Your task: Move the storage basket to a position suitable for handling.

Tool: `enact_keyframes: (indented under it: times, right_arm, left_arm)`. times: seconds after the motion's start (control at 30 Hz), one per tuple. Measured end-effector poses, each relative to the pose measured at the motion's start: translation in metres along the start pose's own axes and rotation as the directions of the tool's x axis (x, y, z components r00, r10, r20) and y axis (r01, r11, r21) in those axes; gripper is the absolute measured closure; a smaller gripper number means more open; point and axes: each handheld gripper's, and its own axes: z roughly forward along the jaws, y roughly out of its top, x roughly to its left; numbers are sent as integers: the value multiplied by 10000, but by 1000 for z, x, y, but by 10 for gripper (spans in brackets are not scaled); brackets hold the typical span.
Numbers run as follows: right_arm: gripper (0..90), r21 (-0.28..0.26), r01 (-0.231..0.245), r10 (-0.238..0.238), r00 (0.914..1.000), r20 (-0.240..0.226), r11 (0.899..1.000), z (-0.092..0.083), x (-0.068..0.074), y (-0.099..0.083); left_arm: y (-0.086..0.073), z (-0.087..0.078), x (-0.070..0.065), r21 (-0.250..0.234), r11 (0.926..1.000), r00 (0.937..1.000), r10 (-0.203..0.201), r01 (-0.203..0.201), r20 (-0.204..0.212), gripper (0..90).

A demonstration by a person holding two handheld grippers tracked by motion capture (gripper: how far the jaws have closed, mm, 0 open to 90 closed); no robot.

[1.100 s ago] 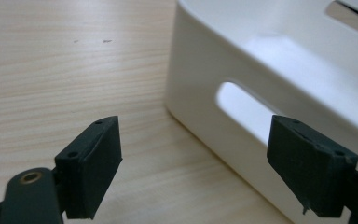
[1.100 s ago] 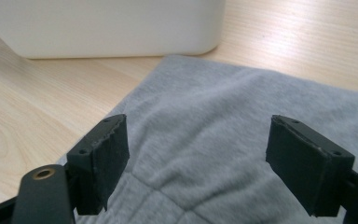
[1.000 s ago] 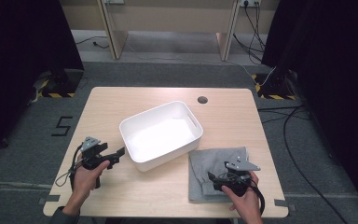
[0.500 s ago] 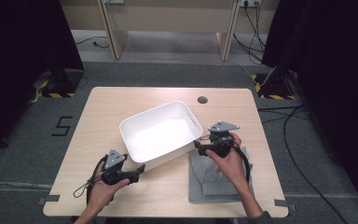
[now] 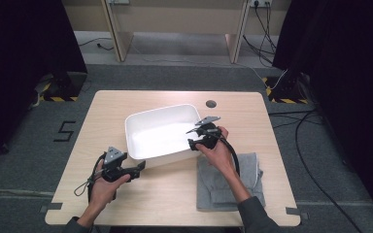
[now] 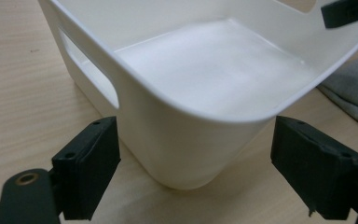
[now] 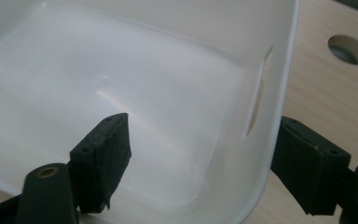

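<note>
Table (image 5: pixel 126 204): one, light wood, with one round cable hole (image 5: pixel 211 104) near its far edge.
White plastic bin (image 5: pixel 161 132): one, empty, standing upright mid-table, with a slot handle in each end wall; nothing lies on top of it.
Grey cloth (image 5: pixel 229 184): one, folded, flat on the table just right of the bin, partly covered by the person's right forearm.
Right gripper (image 5: pixel 197 141): at the bin's right end; jaws wide and just easing inward, one inside the bin, one outside, straddling the end wall without pressing it.
Left gripper (image 5: pixel 135 170): at the bin's near left corner; jaws wide, the rounded corner between them, untouched.
Count: two grippers.
</note>
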Motion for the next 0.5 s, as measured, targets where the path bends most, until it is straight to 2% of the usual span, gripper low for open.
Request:
enact_keyframes:
  times: [0.07,0.13,0.2,0.33,0.4,0.5]
  right_arm:
    - [238,174,-715,719,9972,-220,9973,5,-2,-2]
    - [247,261,-764,770,9968,-218,9967,4,-2,-1]
    - [285,425,-594,600,9981,-119,9973,2,-6,0]
    - [286,468,-534,537,9985,-51,9975,-1,-9,-2]
    - [286,481,-597,598,9982,-21,9971,-3,-11,-5]
    - [283,443,-623,616,9980,174,9971,-6,-16,-8]
  left_arm:
    - [6,7,3,29,10000,9999,-1,1,-135,166]
    - [8,9,4,-4,10000,9999,-27,27,-120,177]
    - [10,10,5,20,10000,9999,16,-15,-152,185]
    - [13,13,7,-99,9999,9997,-110,108,-201,188]
    - [14,14,6,-121,9997,9998,-198,197,-67,204]
    - [15,17,4,-19,10000,9999,-77,77,-87,180]
